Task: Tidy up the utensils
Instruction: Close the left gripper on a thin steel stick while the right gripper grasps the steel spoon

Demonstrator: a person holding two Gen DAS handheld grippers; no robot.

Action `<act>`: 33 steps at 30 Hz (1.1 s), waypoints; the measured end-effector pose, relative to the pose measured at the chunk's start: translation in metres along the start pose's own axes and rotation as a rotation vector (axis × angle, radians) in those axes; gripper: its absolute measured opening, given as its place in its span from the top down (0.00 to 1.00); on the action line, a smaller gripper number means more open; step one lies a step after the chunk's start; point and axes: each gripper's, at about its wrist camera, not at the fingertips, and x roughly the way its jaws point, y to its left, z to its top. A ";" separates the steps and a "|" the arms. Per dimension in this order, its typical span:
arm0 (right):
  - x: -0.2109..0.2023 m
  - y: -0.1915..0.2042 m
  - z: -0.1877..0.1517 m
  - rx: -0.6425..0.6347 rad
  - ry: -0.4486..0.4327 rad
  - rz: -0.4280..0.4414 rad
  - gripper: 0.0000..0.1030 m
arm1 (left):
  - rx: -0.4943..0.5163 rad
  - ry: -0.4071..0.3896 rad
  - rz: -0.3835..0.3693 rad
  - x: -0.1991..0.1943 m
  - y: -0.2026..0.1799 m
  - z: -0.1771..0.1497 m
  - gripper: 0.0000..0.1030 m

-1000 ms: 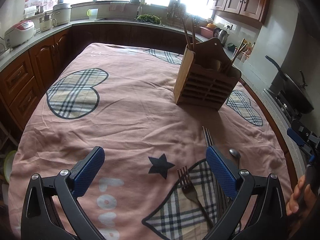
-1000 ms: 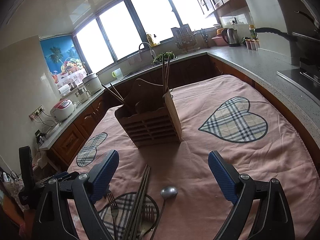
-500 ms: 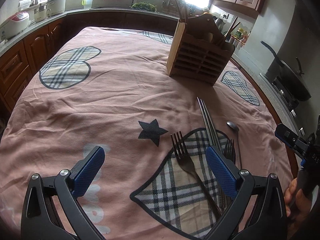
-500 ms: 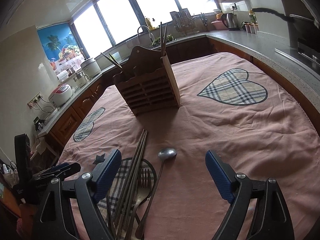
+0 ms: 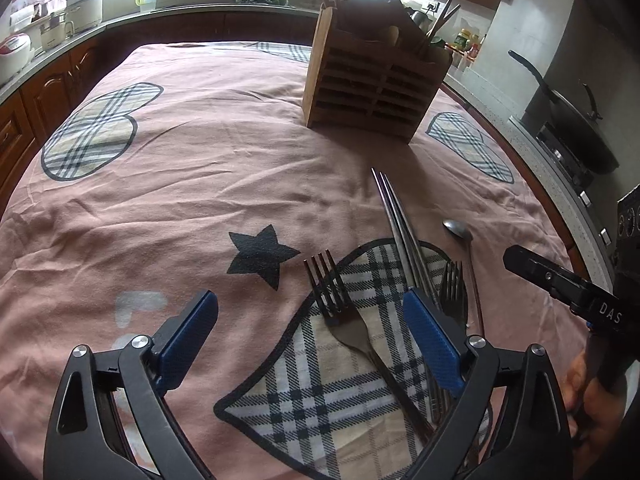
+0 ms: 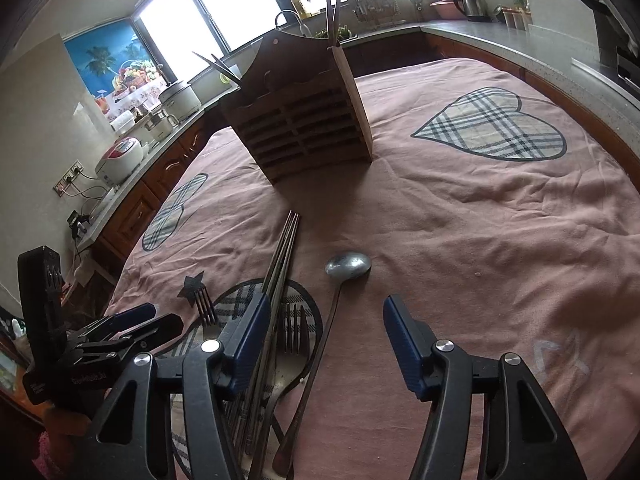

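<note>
Several metal utensils lie on the pink tablecloth point(image 5: 200, 184): a fork point(image 5: 344, 320), a bundle of chopsticks point(image 5: 396, 220), a second fork point(image 5: 452, 288) and a long spoon point(image 5: 458, 228). My left gripper point(image 5: 310, 336) hangs low over the first fork, its jaws closing, pads not touching it. My right gripper point(image 6: 326, 340) is closing too, with the spoon point(image 6: 348, 266) handle and a fork point(image 6: 294, 328) lying between its fingers, untouched. The chopsticks point(image 6: 284, 248) run under its left finger point(image 6: 248, 336). A slatted wooden utensil holder point(image 5: 372, 80) stands further back, with chopsticks in it.
Kitchen counters with rice cookers point(image 6: 120, 156), a kettle point(image 6: 468, 0) and a wok point(image 5: 572, 120) ring the table. The left gripper point(image 6: 120, 332) shows at the right wrist view's left edge. A hand point(image 5: 580, 380) holds the right gripper point(image 5: 560, 284).
Both grippers have sunk toward the utensils, which now sit larger and closer. The right gripper's fingers have narrowed markedly; the left's slightly.
</note>
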 end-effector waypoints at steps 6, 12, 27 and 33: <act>0.015 -0.002 0.004 0.013 0.047 0.005 0.51 | -0.001 0.036 -0.002 0.014 0.001 0.003 0.23; 0.039 -0.006 0.007 0.034 0.109 -0.003 0.61 | 0.001 0.046 -0.008 0.022 0.000 0.006 0.31; 0.048 -0.004 0.015 0.025 0.130 0.021 0.95 | -0.015 0.074 -0.125 0.032 0.002 0.017 0.97; 0.040 0.003 0.017 0.005 0.110 0.042 0.98 | -0.016 0.052 -0.130 0.024 0.003 0.017 0.98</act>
